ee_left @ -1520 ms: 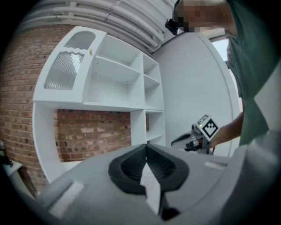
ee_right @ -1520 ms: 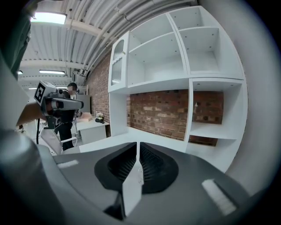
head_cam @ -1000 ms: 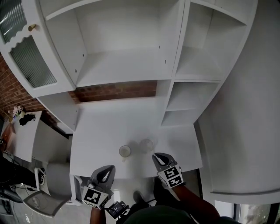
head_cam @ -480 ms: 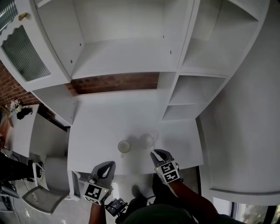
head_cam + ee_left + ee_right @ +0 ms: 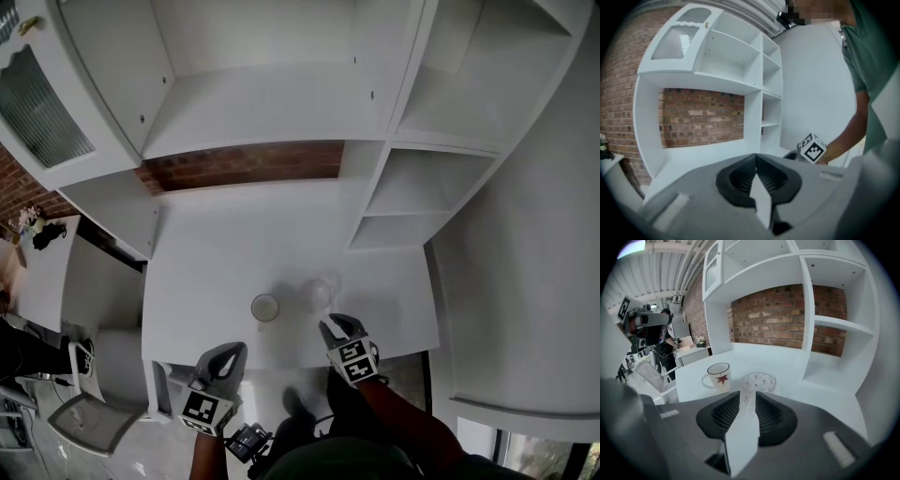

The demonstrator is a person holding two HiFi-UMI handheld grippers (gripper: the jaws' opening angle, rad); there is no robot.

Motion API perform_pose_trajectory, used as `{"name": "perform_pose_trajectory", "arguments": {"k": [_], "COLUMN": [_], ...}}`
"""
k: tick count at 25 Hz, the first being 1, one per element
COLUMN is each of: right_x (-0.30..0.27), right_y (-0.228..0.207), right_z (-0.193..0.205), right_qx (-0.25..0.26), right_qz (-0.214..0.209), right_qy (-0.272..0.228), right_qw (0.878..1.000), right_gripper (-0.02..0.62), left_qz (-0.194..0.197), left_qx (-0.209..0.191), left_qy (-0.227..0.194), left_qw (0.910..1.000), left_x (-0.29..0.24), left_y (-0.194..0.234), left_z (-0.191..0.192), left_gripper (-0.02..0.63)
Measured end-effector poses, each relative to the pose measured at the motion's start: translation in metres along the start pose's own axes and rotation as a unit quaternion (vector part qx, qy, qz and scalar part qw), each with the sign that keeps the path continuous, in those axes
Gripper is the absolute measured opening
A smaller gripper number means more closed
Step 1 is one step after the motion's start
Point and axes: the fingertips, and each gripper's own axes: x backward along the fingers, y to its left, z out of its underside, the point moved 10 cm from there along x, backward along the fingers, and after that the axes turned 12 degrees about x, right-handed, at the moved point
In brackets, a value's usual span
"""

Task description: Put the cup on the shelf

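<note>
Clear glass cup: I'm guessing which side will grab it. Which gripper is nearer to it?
Right. The right gripper sits just short of the clear glass cup, jaws opening, nothing between them; the shut left gripper hangs further back to the cup's left.

mug (image 5: 265,307): on desk (image 5: 234,234), left of glass cup (image 5: 317,293) | shelves (image 5: 427,192): behind, right

A clear glass cup (image 5: 319,293) with a faint lattice pattern stands upright on the white bench (image 5: 234,244), near its front edge. Just beside it at 9 o'clock stands a white mug (image 5: 265,307) with a red maple leaf, upright, its handle turned away from the glass. The small open shelves (image 5: 422,141) of the white unit lie well apart from both, at about 1 o'clock.
</note>
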Motion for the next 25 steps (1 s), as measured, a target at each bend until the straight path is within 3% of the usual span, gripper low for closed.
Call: {"name": "perform_pose_trajectory", "arguments": {"k": [25], "right_x": [-0.052], "right_y": [0.001], "right_z": [0.032], "right_qx": [-0.013], "right_qz": [0.021], "right_qy": [0.038], "right_qw": [0.999], "right_gripper": [0.125], "left_qz": [-0.01], "left_qx": [0.018], "left_qy": [0.039], "left_qw": [0.999], "left_x": [-0.028], "left_y": [0.014], "left_z": [0.053], "left_gripper": [0.002]}}
